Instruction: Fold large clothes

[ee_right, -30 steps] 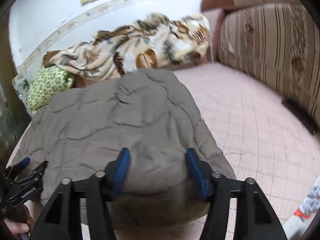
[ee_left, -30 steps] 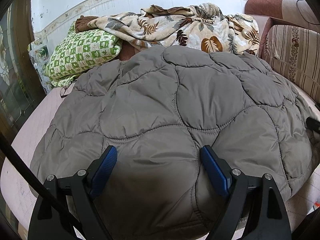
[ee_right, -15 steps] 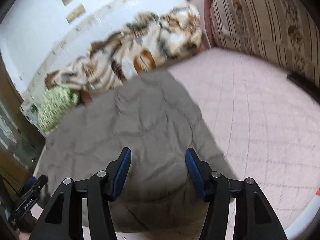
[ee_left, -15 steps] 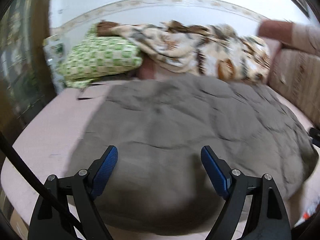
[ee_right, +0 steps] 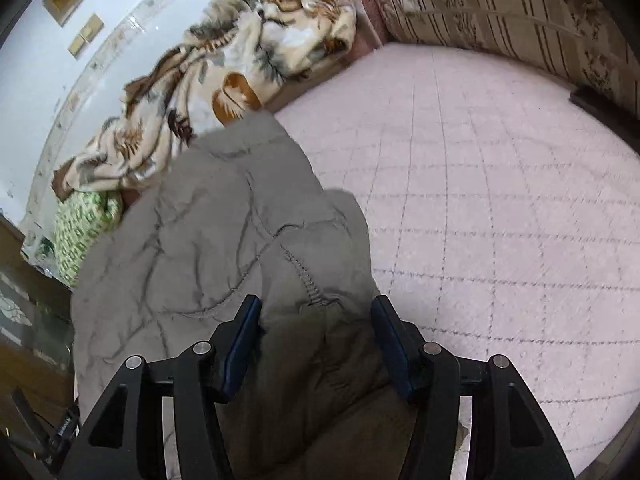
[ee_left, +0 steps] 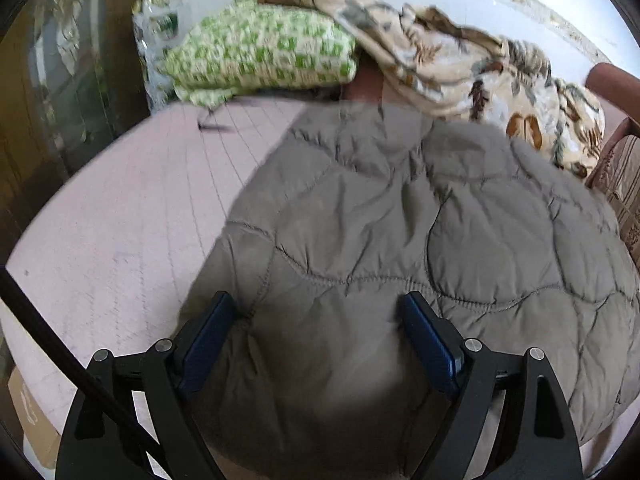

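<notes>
A grey quilted jacket lies bunched on the pink bed cover. My left gripper holds the near left part of it, a thick fold filling the wide gap between its blue pads, with creases at the left pad. In the right wrist view the jacket runs away as a narrower heap. My right gripper grips its near right edge, the fabric bulging between the pads. The left gripper shows at the lower left corner there.
A green checked pillow and a leaf-print blanket lie at the far end against the wall. A striped backrest lines the right side. Bare pink cover lies right of the jacket. A glass-fronted cabinet stands left.
Both grippers have rolled and shifted sideways with the jacket between their pads. More bare cover now shows left of the jacket in the left view, and the heap looks narrower in the right view.
</notes>
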Demonstrator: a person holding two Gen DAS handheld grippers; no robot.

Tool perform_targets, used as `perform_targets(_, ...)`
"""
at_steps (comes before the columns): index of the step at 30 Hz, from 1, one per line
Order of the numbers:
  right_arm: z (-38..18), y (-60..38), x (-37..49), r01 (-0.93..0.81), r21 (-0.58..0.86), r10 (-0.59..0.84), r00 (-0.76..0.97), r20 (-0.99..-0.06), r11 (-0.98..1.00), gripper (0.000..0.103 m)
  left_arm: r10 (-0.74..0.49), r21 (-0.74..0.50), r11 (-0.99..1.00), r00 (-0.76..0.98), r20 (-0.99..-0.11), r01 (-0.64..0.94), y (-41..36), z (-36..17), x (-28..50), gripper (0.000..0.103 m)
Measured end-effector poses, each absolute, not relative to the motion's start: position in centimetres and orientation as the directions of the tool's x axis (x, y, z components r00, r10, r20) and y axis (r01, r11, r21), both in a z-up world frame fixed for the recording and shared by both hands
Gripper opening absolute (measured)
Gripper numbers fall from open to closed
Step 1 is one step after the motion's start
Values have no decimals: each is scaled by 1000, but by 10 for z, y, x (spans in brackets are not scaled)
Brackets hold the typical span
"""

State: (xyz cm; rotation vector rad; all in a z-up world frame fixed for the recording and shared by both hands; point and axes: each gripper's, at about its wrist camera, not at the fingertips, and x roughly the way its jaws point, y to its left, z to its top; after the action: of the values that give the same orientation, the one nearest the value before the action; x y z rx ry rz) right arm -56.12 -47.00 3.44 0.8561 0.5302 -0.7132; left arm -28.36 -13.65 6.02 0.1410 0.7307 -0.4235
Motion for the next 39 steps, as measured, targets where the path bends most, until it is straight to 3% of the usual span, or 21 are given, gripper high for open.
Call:
perform_targets(4, 64, -452, -577, 747, 445, -471, 660, -585, 494, 62, -317, 12, 917, 746, -586, 399, -131, 78, -295, 86)
perform_targets(7, 79, -441, -579, 739, 413, -515, 670, -535, 533, 62, -323, 2, 917, 749, -578, 398, -129, 83, -293, 86)
perform_targets(15, 96, -444, -554, 622, 464, -379, 769, -515, 631, 62, -412, -38, 867, 671, -617, 497, -127, 114, -267, 86)
perform_targets(22, 124, -513, -511, 621, 375, -314, 720, -619, 688, 62, -381, -9, 854, 612, -693, 521, -153, 148, -175, 86)
perform_targets(26, 120, -550, -468, 623, 345, -256, 673, -694, 702, 62, -369, -45, 851, 536, -759, 523, -183, 136, -130, 82)
perform_targets(29, 108, -566, -435, 610, 328, -213, 646, -733, 721, 62, -344, -45, 849, 485, -804, 527, -208, 116, -109, 70)
perform_targets(31, 101, -575, -420, 611, 310, -203, 626, -753, 729, 62, -332, -27, 839, 473, -816, 543, -223, 104, -101, 68)
perform_targets(33, 94, -584, -409, 598, 330, -169, 626, -761, 730, 62, -283, 26, 843, 484, -828, 537, -234, 94, -95, 58)
perform_targets(35, 86, -589, -398, 600, 308, -162, 601, -783, 739, 41, -223, 73, 848, 478, -850, 525, -244, 79, -86, 54)
perform_targets(36, 83, -590, -393, 603, 283, -165, 579, -798, 746, 12, -200, 90, 848, 472, -859, 522, -248, 73, -82, 54)
perform_targets(37, 80, -591, -388, 607, 257, -168, 554, -815, 752, 4, -170, 113, 848, 468, -867, 518, -251, 66, -79, 54)
perform_targets(39, 71, -590, -380, 630, 153, -221, 474, -853, 761, 3, -122, 146, 848, 455, -882, 509, -255, 54, -75, 54)
